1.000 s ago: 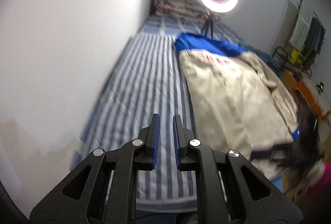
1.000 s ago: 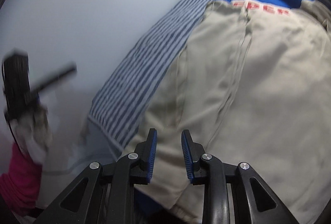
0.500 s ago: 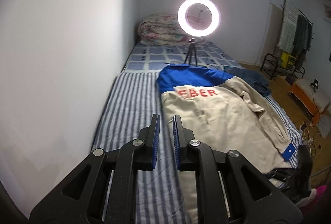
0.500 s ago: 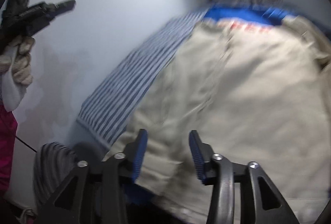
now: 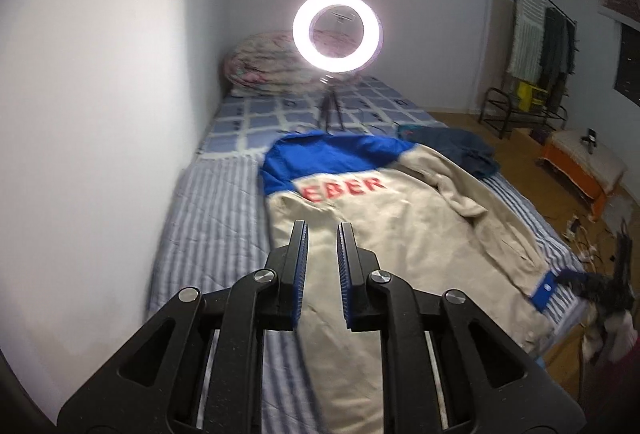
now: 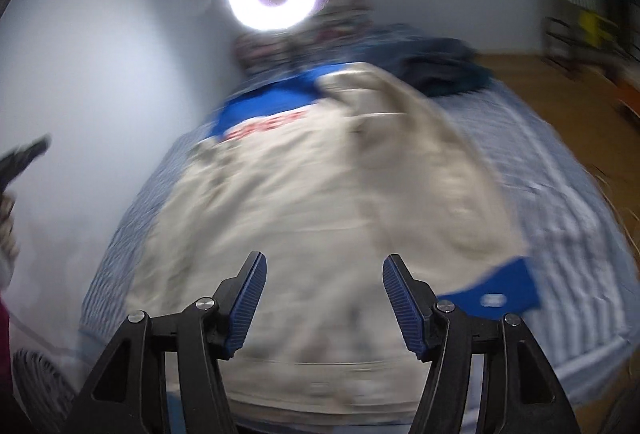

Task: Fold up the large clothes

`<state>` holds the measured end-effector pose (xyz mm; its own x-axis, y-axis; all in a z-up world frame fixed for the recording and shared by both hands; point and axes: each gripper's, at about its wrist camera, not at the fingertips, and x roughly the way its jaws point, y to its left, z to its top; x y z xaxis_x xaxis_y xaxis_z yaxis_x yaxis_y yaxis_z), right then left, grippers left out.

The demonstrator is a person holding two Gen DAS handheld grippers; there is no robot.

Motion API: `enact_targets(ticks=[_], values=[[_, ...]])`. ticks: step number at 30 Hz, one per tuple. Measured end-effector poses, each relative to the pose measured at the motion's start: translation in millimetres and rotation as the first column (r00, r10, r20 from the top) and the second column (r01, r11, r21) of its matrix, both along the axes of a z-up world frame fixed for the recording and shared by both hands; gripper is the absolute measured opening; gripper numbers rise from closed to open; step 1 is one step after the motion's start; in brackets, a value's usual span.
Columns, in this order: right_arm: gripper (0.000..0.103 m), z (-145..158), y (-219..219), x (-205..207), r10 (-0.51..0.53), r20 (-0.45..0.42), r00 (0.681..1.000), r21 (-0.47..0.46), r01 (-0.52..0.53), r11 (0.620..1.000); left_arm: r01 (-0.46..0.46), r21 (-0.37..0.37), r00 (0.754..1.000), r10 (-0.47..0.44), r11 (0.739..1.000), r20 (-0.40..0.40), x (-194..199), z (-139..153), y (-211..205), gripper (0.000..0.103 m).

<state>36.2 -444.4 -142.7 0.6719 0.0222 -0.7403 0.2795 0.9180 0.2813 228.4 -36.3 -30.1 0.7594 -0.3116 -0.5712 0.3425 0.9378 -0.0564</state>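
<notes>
Only the left wrist view reads "EBER" on the beige-and-blue jacket (image 5: 400,234) lying flat ahead of the nearly closed, empty left gripper (image 5: 322,230), while the right gripper (image 6: 324,274), its jaws just opening wide and empty, blurs it.

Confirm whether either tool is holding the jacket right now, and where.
Nothing is held. The left tool is nearly closed with an empty gap; the right tool has just been opening, empty, above the beige jacket.

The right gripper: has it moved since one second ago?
Yes. The right gripper swung right along the jacket hem toward the blue cuff, away from the wall; its empty jaws have just been opening.
</notes>
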Motion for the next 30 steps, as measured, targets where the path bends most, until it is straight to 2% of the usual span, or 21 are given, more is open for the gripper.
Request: enact_targets(ticks=[2,5,9,13,18,19,21,22,23,24,26,30], values=[[0.071,-8,-27,-4,-0.071,-0.022,0.997,-0.024,0.071,0.997,0.043,-0.013,0.999,-0.043,0.999,-0.024,-10,-9,-12,0.015],[0.073,-24,-67,-12,-0.169,-0.039,0.985,0.007,0.169,0.986,0.111,-0.03,0.992,-0.113,0.993,-0.065,-28,-28,-33,0.031],[0.073,-46,-104,-17,-0.237,-0.071,0.969,0.088,0.242,0.966,0.193,-0.059,0.97,-0.199,0.979,-0.141,-49,-61,-67,0.031],[0.073,-65,-114,-11,-0.239,-0.098,0.966,0.133,0.25,0.959,0.233,-0.071,0.945,-0.243,0.97,-0.217,-62,-92,-96,0.031],[0.069,-75,-101,4,-0.155,-0.123,0.98,0.119,0.17,0.978,0.235,-0.092,0.925,-0.252,0.968,-0.283,-65,-120,-110,0.031],[0.067,-77,-97,7,-0.134,-0.14,0.981,0.099,0.148,0.984,0.233,-0.091,0.924,-0.25,0.968,-0.291,-65,-123,-112,0.031],[0.054,-80,-87,14,-0.104,-0.189,0.976,0.032,0.112,0.993,0.229,-0.09,0.921,-0.245,0.969,-0.302,-63,-127,-115,0.031],[0.033,-81,-85,14,-0.097,-0.21,0.973,0.011,0.102,0.995,0.229,-0.089,0.921,-0.245,0.969,-0.303,-60,-127,-116,0.031],[0.026,-80,-85,14,-0.088,-0.222,0.971,0.002,0.09,0.996,0.228,-0.087,0.921,-0.244,0.97,-0.303,-59,-128,-117,0.031],[0.023,-78,-85,12,-0.086,-0.216,0.973,0.001,0.088,0.996,0.228,-0.086,0.922,-0.243,0.97,-0.303,-58,-128,-118,0.031],[0.009,-66,-88,7,-0.095,-0.196,0.976,-0.012,0.095,0.995,0.227,-0.086,0.921,-0.243,0.97,-0.306,-55,-130,-120,0.031],[0.007,-26,-104,0,-0.141,-0.124,0.982,-0.071,0.133,0.988,0.239,-0.085,0.915,-0.254,0.967,-0.313,-48,-134,-127,0.031]])
